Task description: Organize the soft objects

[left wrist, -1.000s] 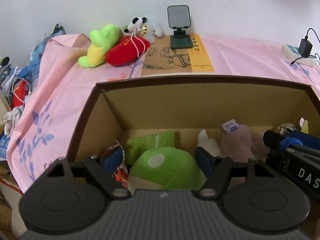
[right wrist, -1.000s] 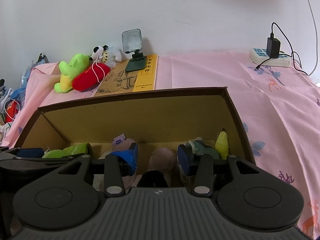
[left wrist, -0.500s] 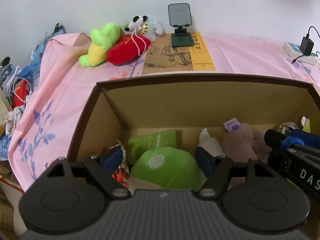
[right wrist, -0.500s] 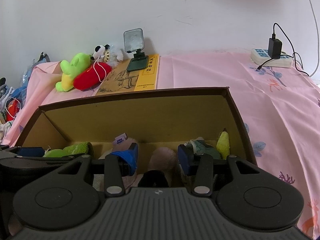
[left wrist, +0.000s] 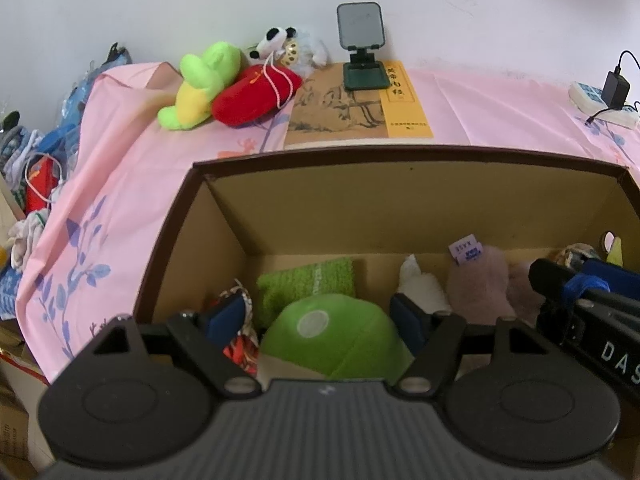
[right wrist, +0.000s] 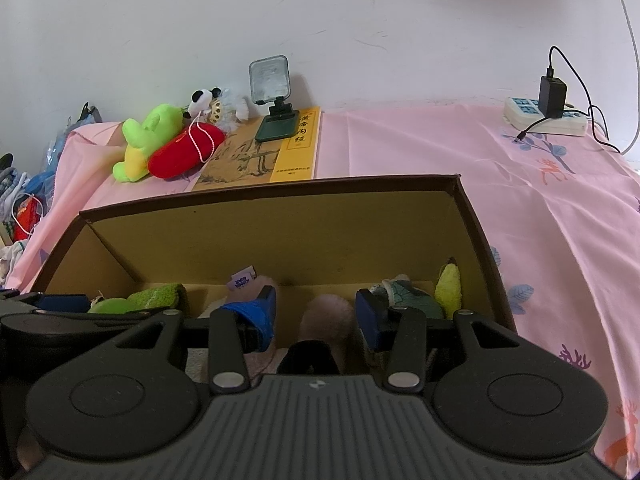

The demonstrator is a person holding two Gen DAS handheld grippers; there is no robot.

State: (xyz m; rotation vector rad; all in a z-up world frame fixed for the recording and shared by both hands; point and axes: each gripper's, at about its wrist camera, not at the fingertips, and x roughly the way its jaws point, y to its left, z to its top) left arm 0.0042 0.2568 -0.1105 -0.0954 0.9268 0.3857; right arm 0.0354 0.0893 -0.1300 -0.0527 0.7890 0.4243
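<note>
The left gripper [left wrist: 320, 320] is hanging in the cardboard box [left wrist: 304, 200], jaws wide around a green plush [left wrist: 332, 336] without touching it. Only the right wrist view is showing the right gripper [right wrist: 316, 312], jaws wide beside a pink plush [right wrist: 326, 320], partly hidden. Beyond, a red plush [left wrist: 256, 96] is lying lengthwise toward the far-right on the pink counter [left wrist: 500, 108].
</note>
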